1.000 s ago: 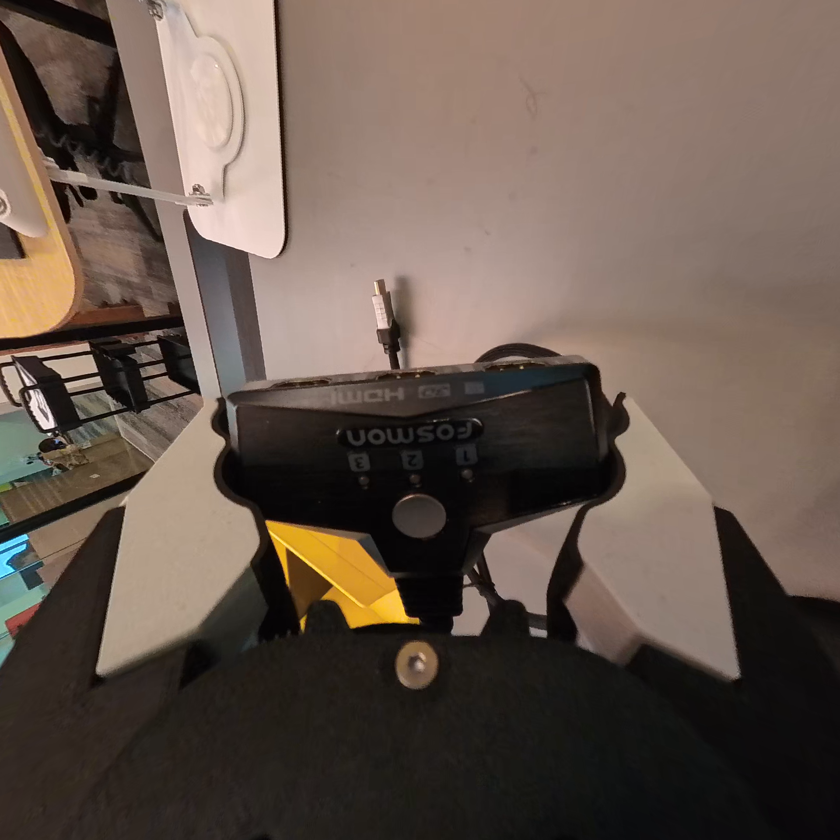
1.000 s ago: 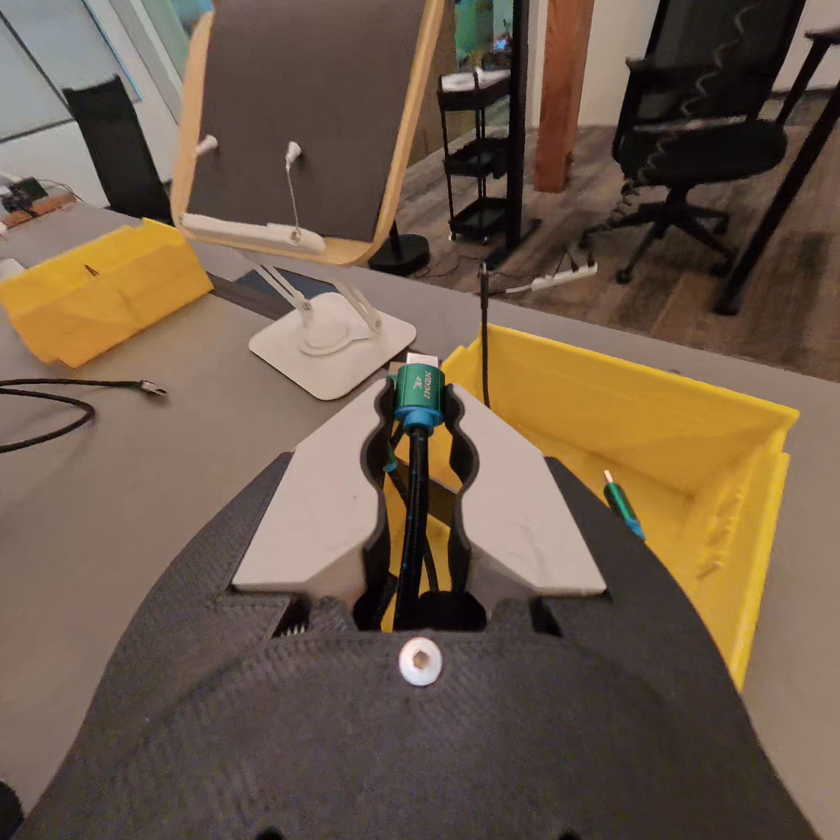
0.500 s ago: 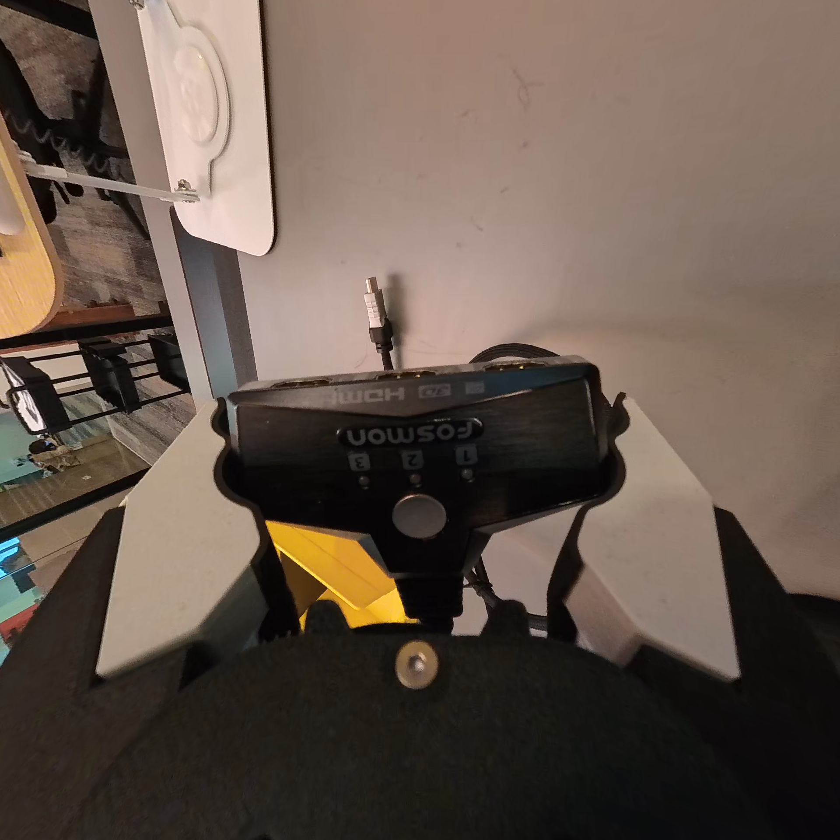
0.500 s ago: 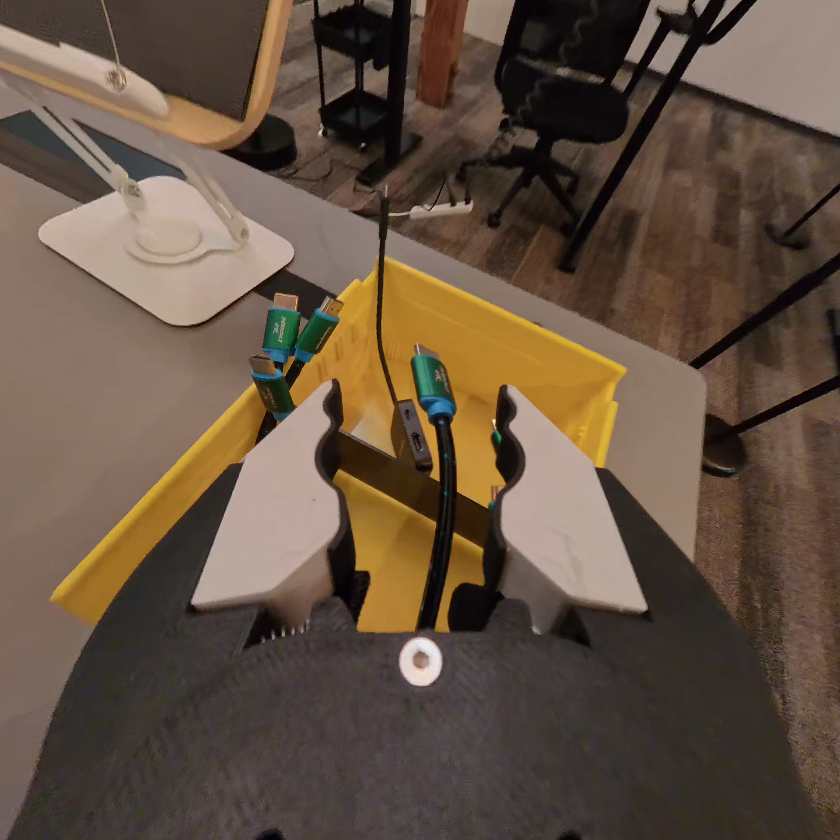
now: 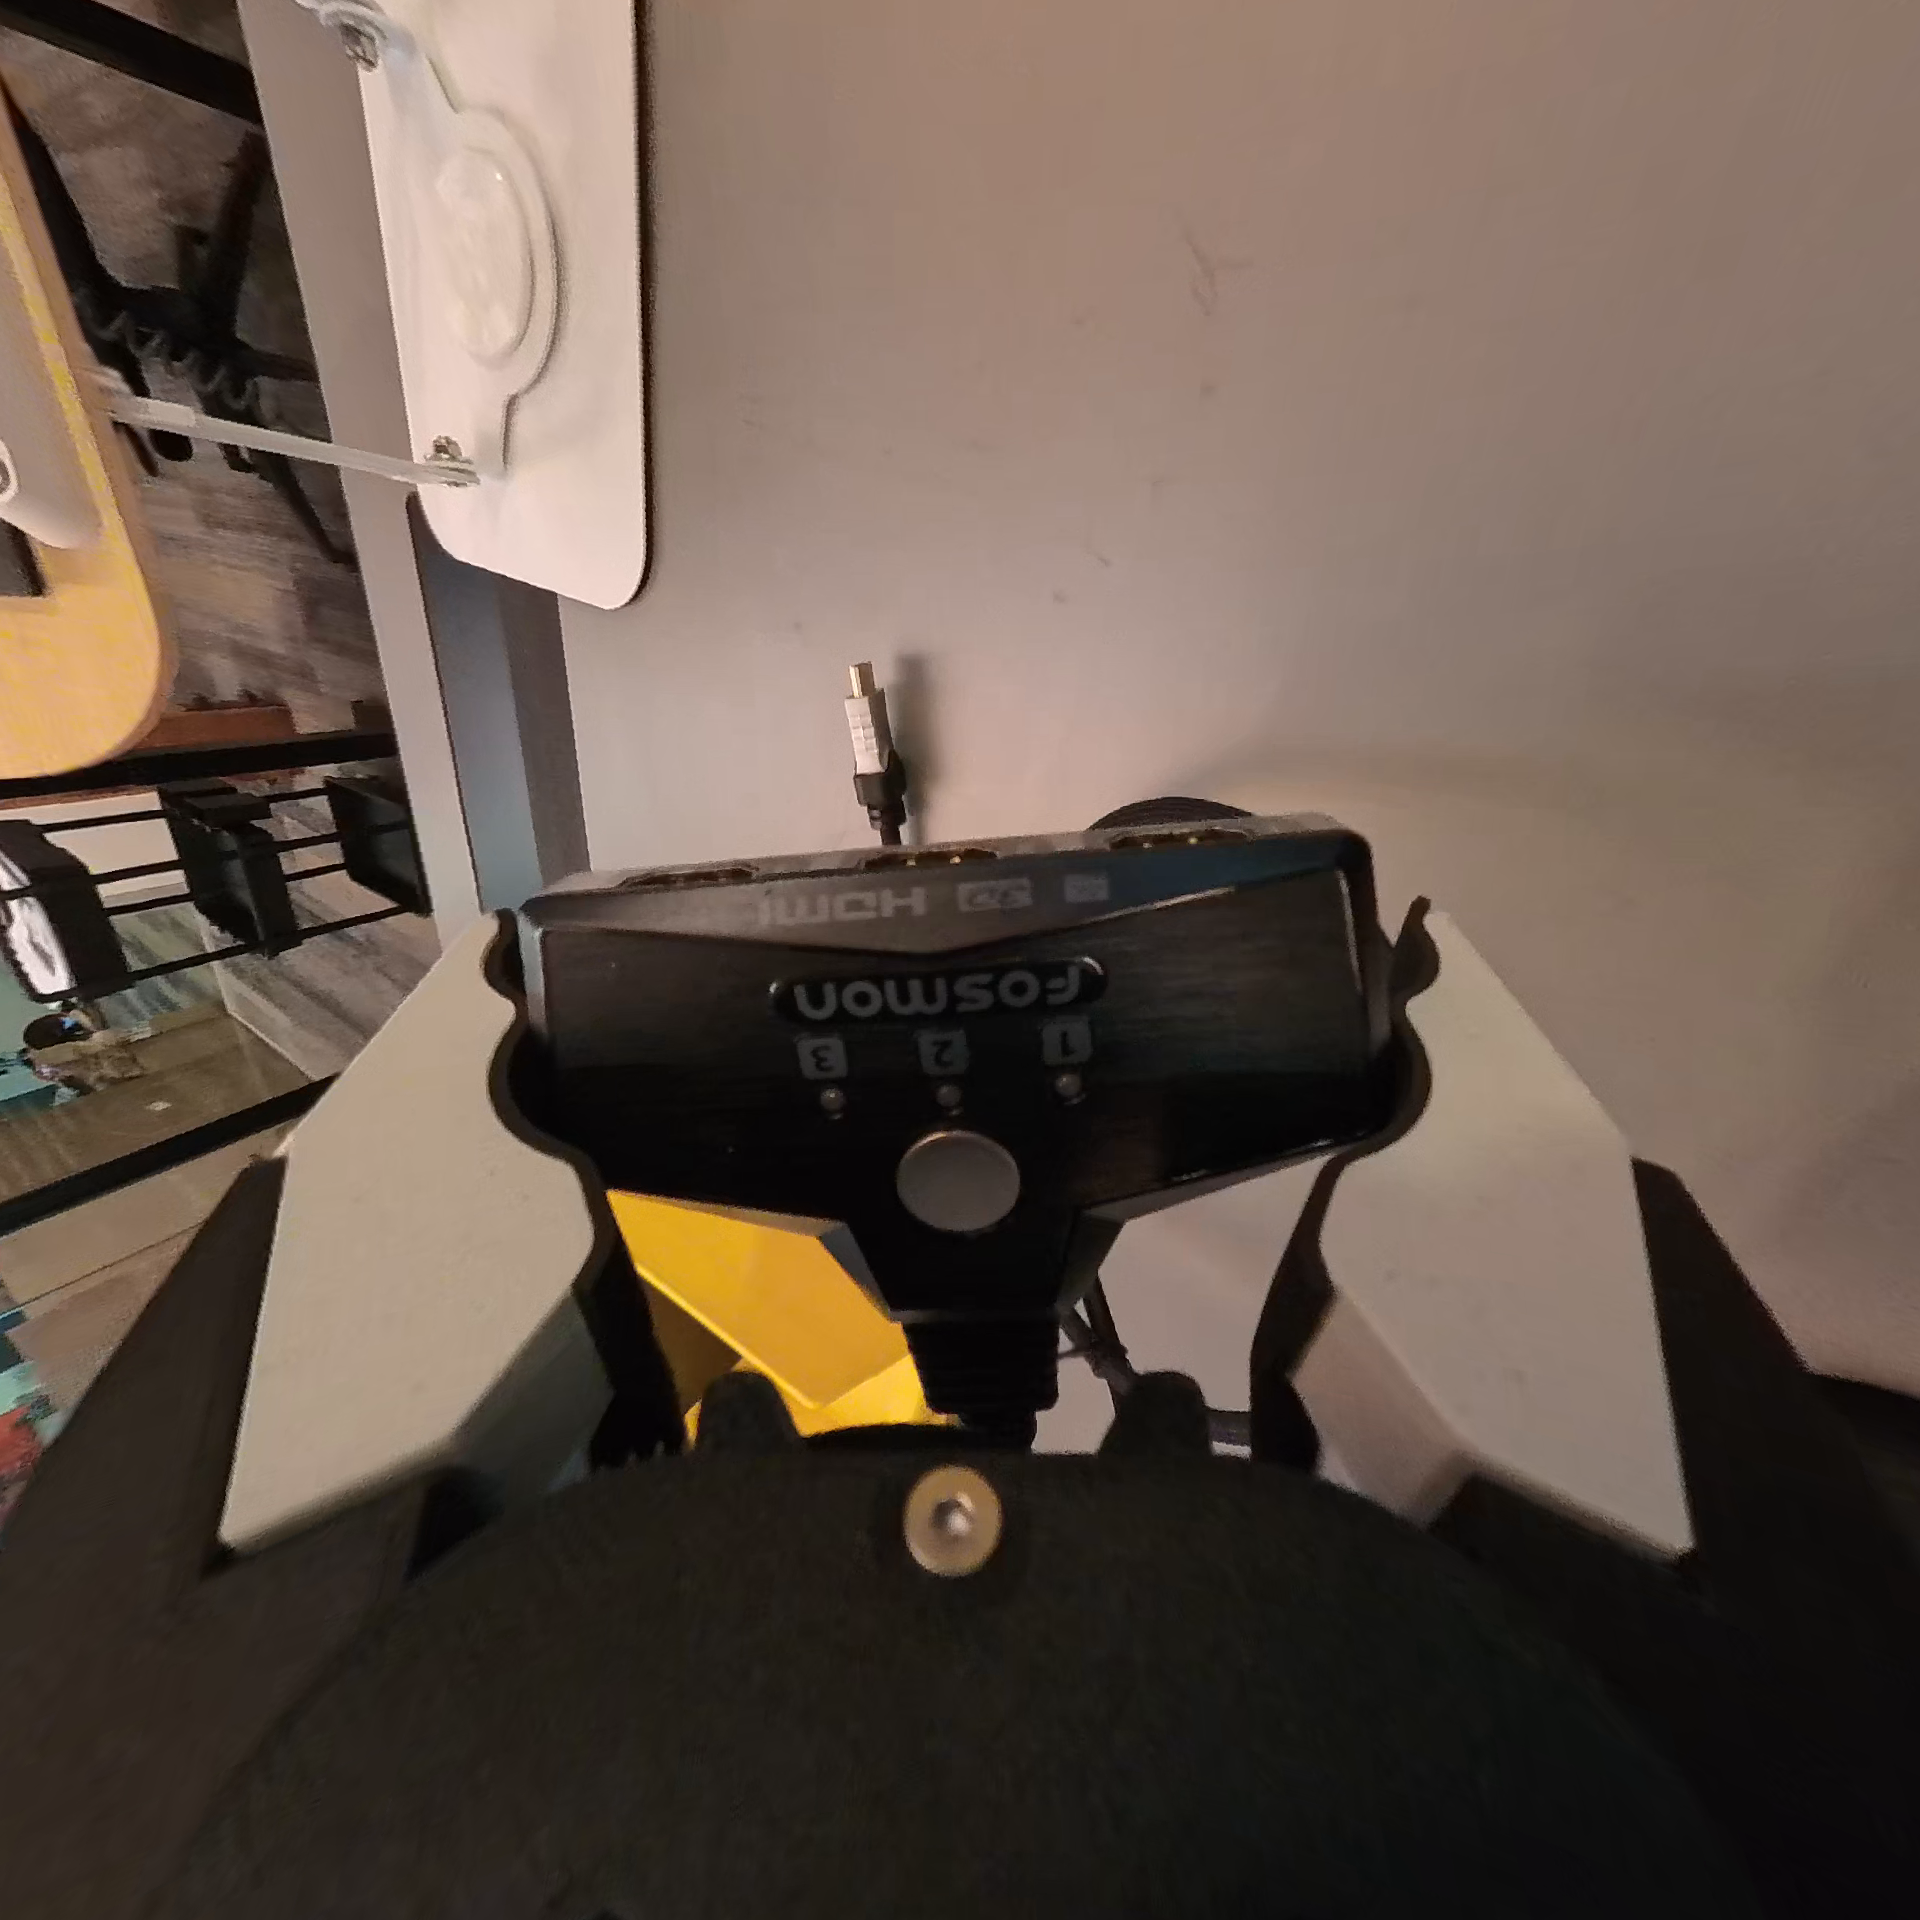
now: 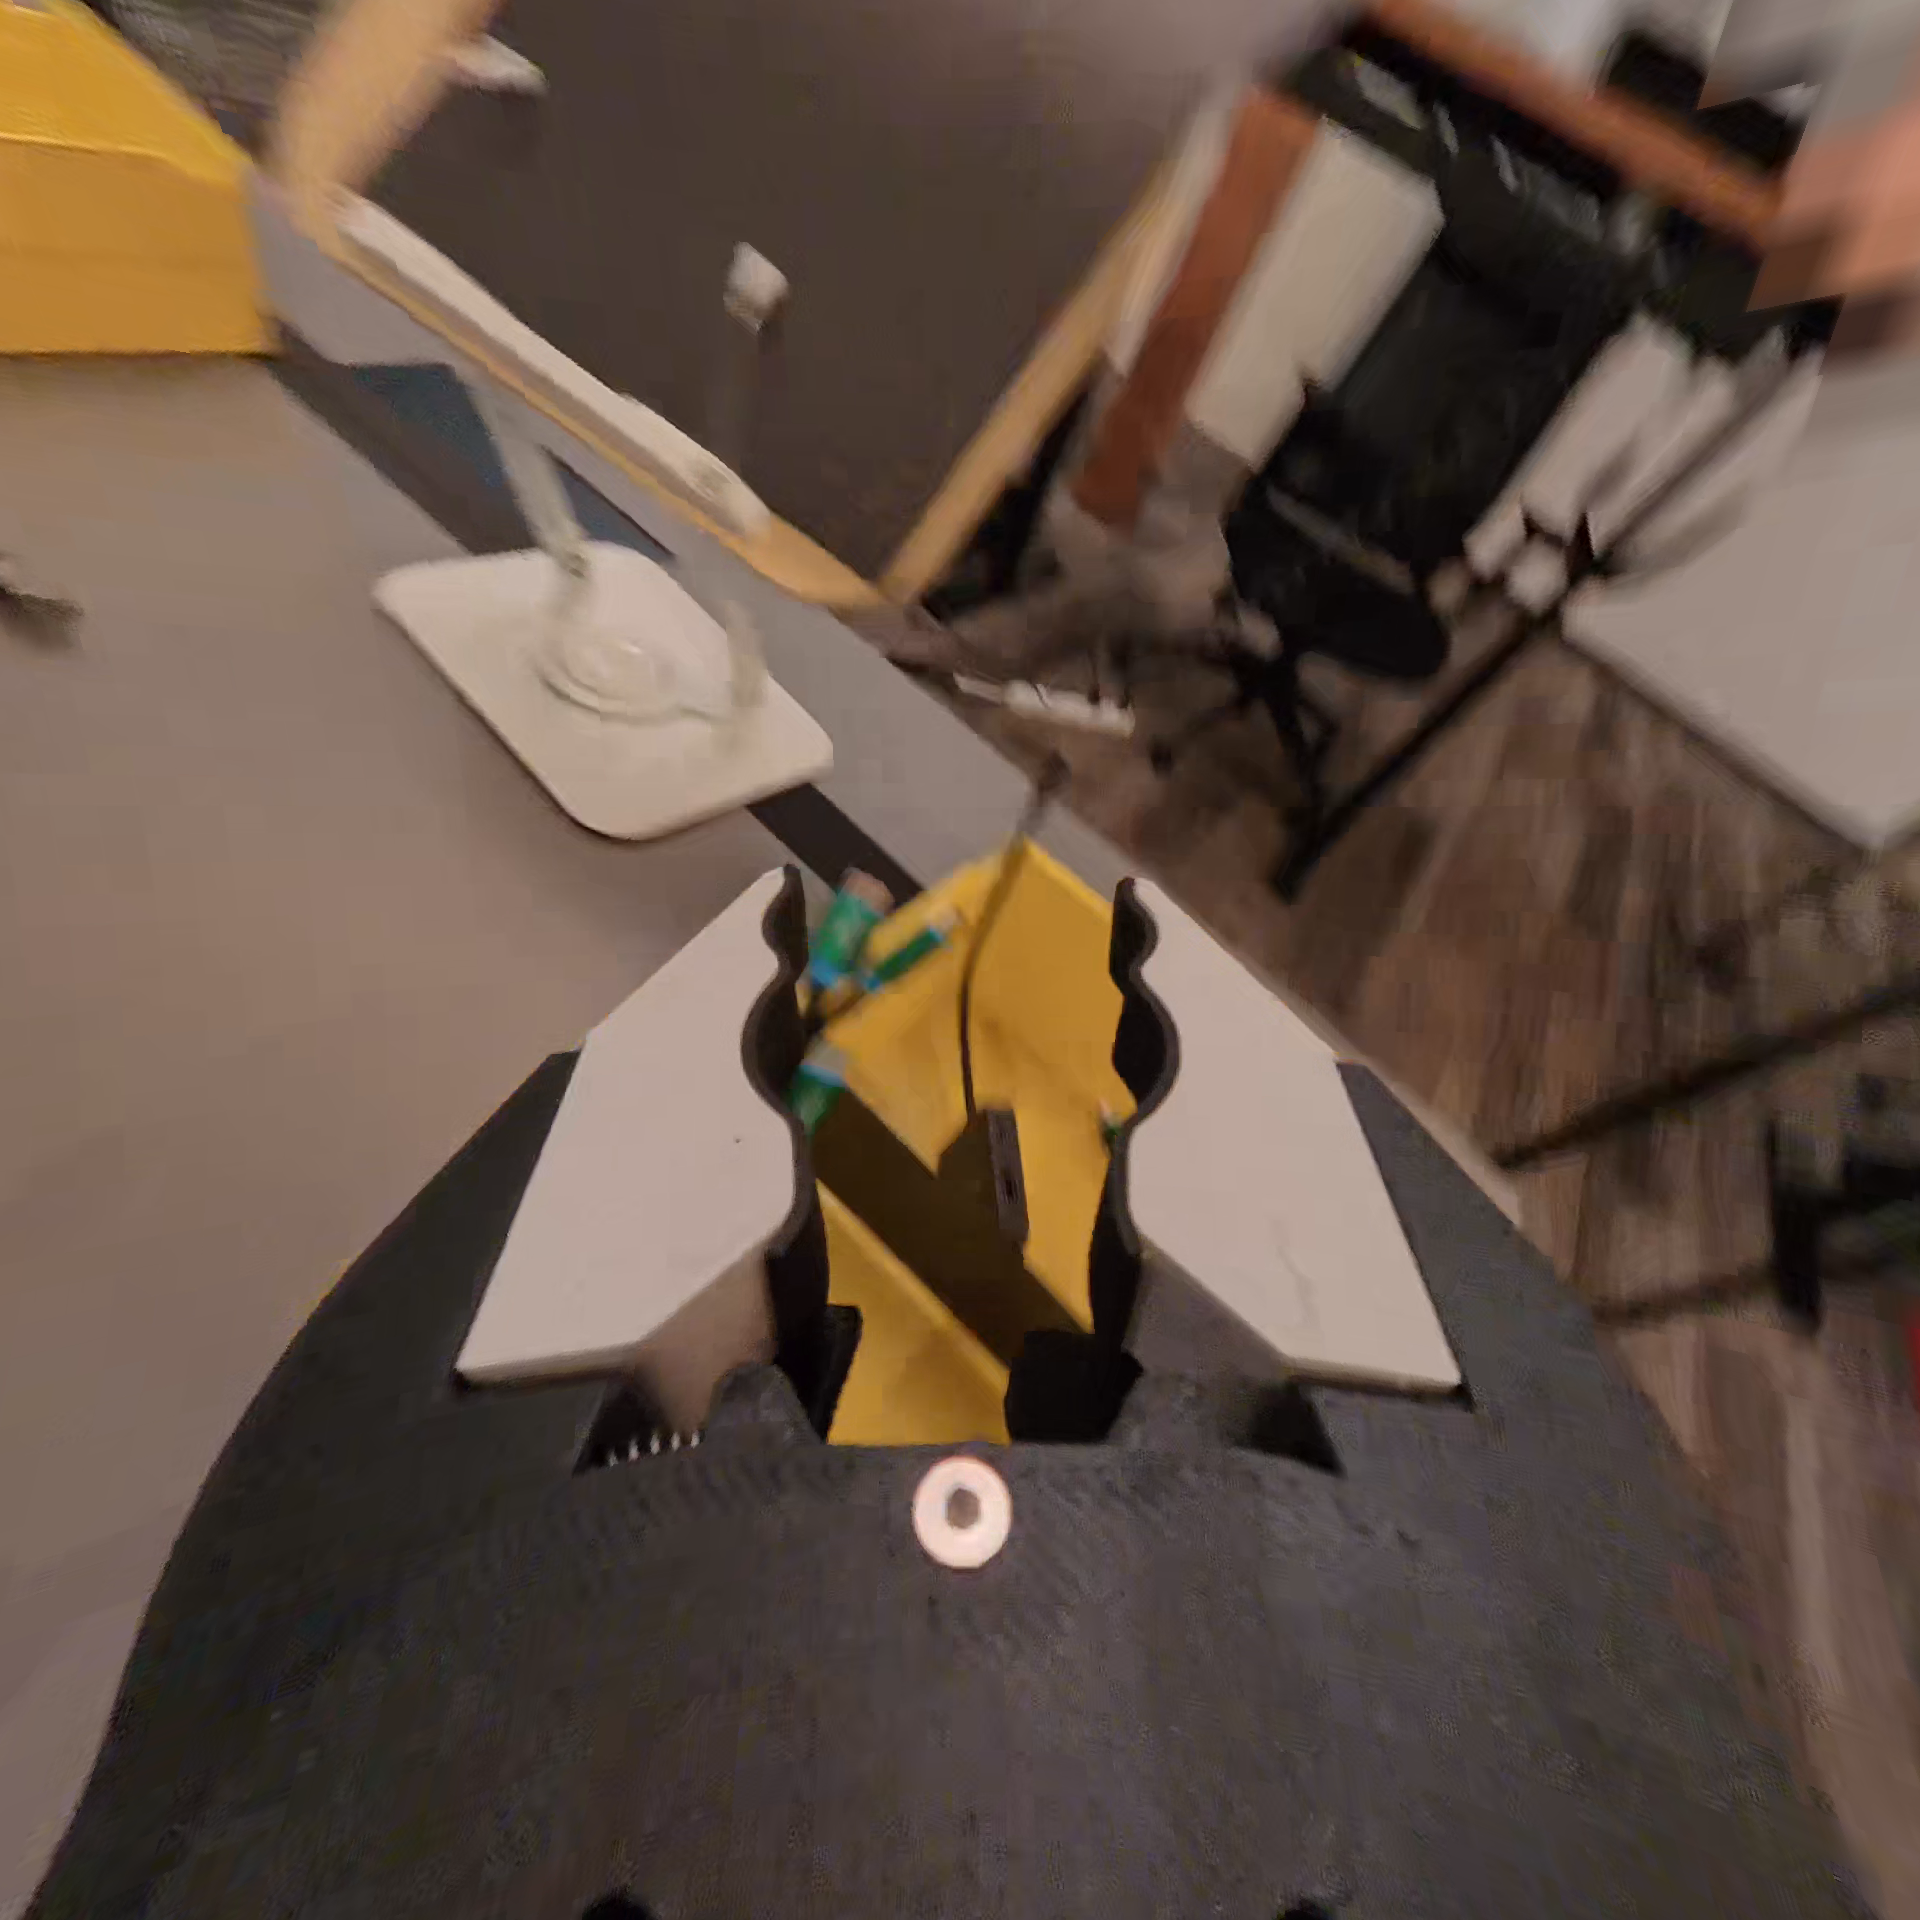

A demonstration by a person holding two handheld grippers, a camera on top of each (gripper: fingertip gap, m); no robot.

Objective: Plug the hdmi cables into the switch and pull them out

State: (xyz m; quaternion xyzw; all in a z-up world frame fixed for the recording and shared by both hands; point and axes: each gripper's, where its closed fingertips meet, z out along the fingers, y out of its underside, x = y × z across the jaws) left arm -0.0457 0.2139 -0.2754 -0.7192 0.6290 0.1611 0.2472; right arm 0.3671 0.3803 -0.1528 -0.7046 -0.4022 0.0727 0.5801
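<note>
My left gripper [image 5: 961, 935] is shut on the black HDMI switch [image 5: 945, 1039], gripping its two short sides; its three ports along the far edge are empty. My right gripper [image 6: 956, 914] is open and empty above the yellow bin [image 6: 1018, 997]. Several green-headed HDMI cables [image 6: 847, 935] stick up at the bin's left edge, just beyond my left finger. A thin black cable [image 6: 982, 956] rises from a small black adapter [image 6: 1003, 1174] inside the bin. The right wrist view is motion-blurred.
A white stand base [image 6: 603, 686] sits on the grey table [image 6: 208, 831] to the left; it also shows in the left wrist view [image 5: 520, 260]. A loose black cable plug [image 5: 868, 738] lies on the table beyond the switch. Another yellow bin [image 6: 94, 229] is far left. Chairs stand past the table edge. Some 45 centimeters of space lies between my two pairs of fingers.
My right gripper let go of the green HDMI cable into the yellow bin, opened, and swung over the bin. My left gripper holds the switch almost still.
</note>
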